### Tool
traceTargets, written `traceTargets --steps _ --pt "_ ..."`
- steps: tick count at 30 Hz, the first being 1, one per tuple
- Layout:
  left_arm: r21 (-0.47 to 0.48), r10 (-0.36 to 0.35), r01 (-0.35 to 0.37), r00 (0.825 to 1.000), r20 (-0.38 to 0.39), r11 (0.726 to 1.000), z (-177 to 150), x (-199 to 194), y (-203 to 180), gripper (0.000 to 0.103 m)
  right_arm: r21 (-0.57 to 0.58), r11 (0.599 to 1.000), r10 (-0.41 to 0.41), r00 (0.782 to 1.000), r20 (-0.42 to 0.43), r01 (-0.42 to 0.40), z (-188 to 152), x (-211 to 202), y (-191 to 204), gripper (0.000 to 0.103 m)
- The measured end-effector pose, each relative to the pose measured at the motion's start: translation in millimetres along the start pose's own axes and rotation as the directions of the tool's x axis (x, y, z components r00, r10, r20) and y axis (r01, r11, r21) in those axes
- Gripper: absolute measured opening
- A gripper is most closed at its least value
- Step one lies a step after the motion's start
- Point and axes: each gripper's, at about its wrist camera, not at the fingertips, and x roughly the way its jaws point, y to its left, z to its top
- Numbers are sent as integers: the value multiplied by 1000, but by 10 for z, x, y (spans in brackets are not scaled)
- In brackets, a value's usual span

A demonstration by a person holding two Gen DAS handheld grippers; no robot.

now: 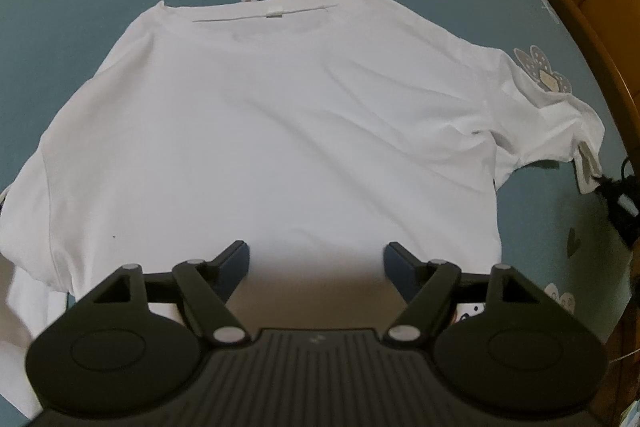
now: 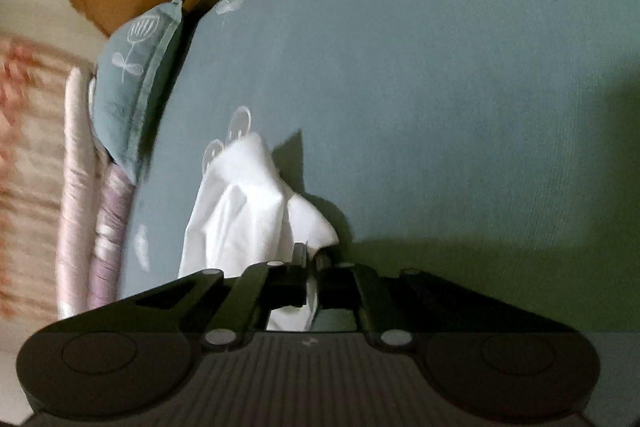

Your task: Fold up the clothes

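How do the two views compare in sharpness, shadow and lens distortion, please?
Left wrist view: the white T-shirt is evenly lit and fairly sharp, a soft shadow lying between the open left gripper jaws, and the bed edge bowed by fisheye. Right wrist view: dimmer, its left margin smeared, the pinched sleeve casting hard shadow on the teal sheet.

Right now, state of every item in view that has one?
white T-shirt: spread flat, neckline far side, unfolded
right sleeve: bunched, pinched and lifted
left gripper: open over the hem, nothing held
right gripper: shut on right sleeve
pillow: at bed's edge
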Motion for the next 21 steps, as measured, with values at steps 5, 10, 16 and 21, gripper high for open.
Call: traceTargets --steps 5,10,16,21 --pt "-6 0 0 1000 1 1000 -20 -6 17 75 -152 984 -89 995 52 96 520 -209 265 7" --pt "-12 0 0 1000 4 1000 -32 -6 24 75 -322 909 -261 964 56 265 969 -263 547 7" --pt "-9 1 -1 1000 3 1000 -31 -29 41 75 -421 807 -394 909 138 414 1251 -299 696 6" --pt "-14 4 -4 1000 6 1000 -37 -59 76 75 -439 749 -446 868 219 496 1358 -376 704 6"
